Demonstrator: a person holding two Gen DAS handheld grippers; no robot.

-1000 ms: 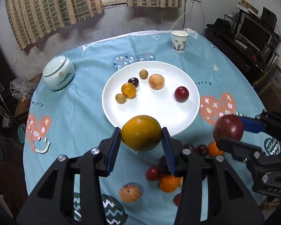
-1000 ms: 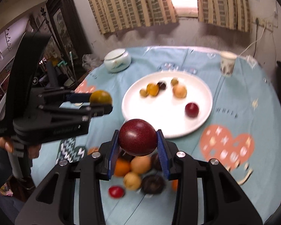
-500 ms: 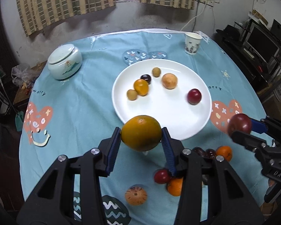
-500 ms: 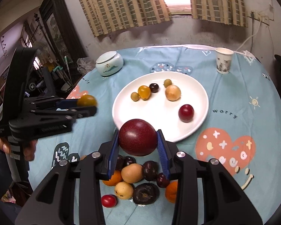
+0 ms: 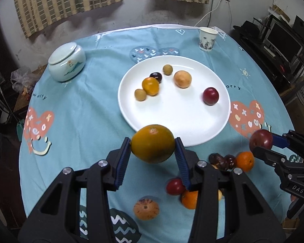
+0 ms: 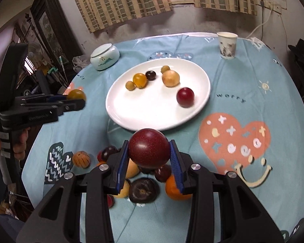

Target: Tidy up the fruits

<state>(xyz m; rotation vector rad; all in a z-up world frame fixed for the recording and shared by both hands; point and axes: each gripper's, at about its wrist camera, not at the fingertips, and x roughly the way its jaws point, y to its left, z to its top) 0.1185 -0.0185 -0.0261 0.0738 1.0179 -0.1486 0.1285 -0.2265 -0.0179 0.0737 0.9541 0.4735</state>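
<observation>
Jaws clamped: left gripper (image 5: 153,148) on round yellow-orange citrus fruit (image 5: 152,143), right gripper (image 6: 149,154) on dark red speckled round fruit (image 6: 149,150); both likely firm, smooth, roll-prone; pads at widest girth.

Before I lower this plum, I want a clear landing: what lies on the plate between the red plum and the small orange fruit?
Bare white plate between the red plum and the orange fruit, seen in both views.
</observation>
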